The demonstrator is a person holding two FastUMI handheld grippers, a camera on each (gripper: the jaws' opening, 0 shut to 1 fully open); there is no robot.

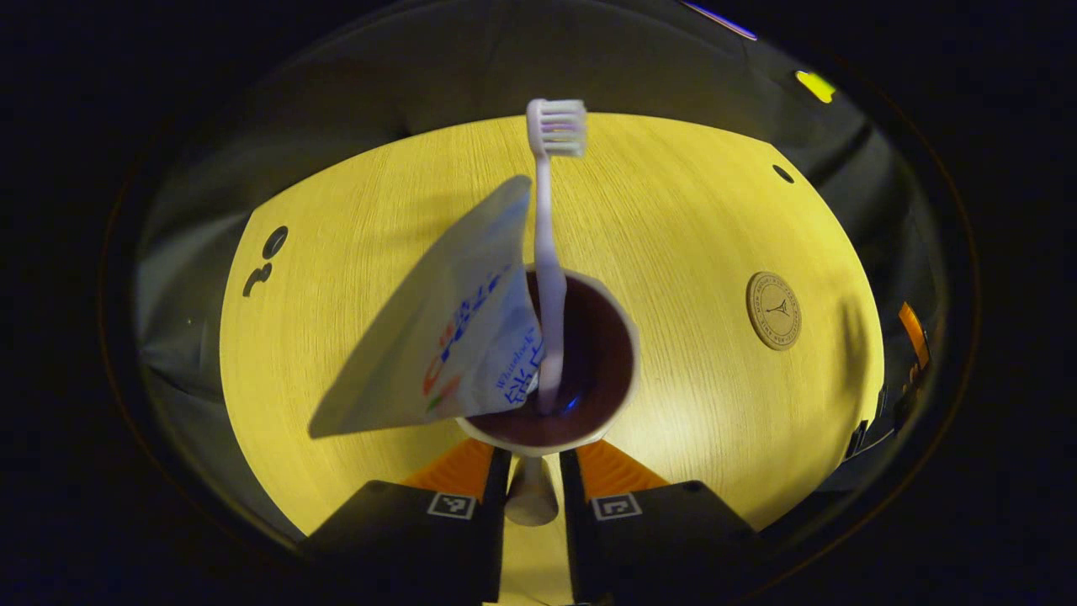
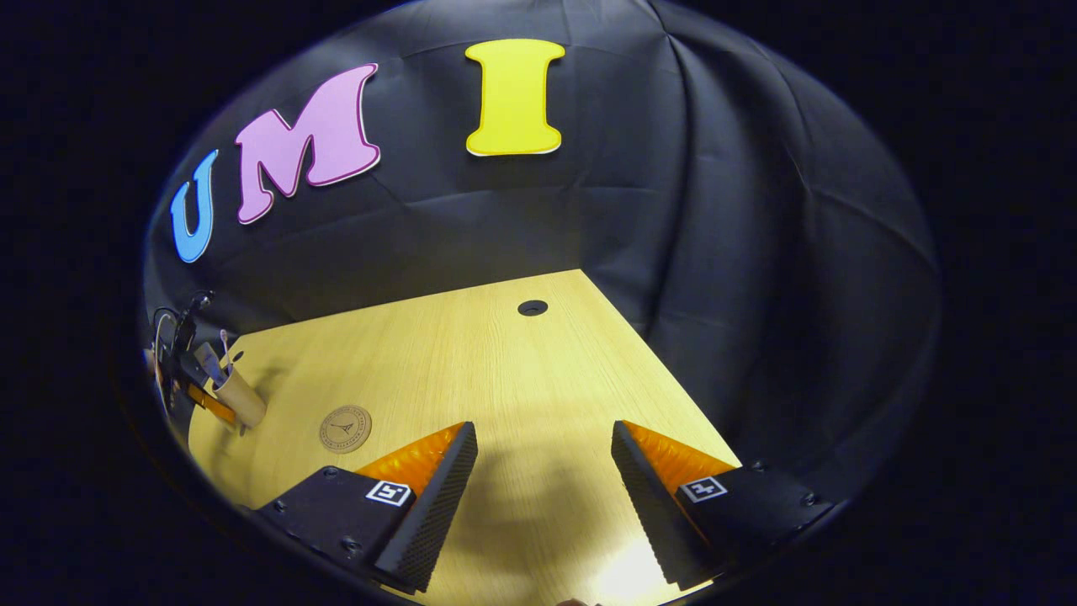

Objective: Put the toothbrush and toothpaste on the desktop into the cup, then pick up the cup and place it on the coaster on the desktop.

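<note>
Clamping the white, brown-lined paper cup [image 1: 551, 362] at its near wall, the left gripper [image 1: 532, 492] carries it tilted above the wooden desktop [image 1: 690, 219]. The white toothbrush [image 1: 549, 252] and toothpaste tube [image 1: 446, 337] lean inside. The round cork coaster [image 1: 773, 310] waits nearby; the right gripper [image 2: 543, 497] hangs spread and empty.

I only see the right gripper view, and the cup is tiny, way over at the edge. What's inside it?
Observer: The toothbrush and the toothpaste both stand in the cup.
Operator: Which way does the brush point?
Observer: Bristles up, handle down inside.
Operator: Is somebody holding the cup?
Observer: Yes, the left gripper has both fingers pressed on its side.
</note>
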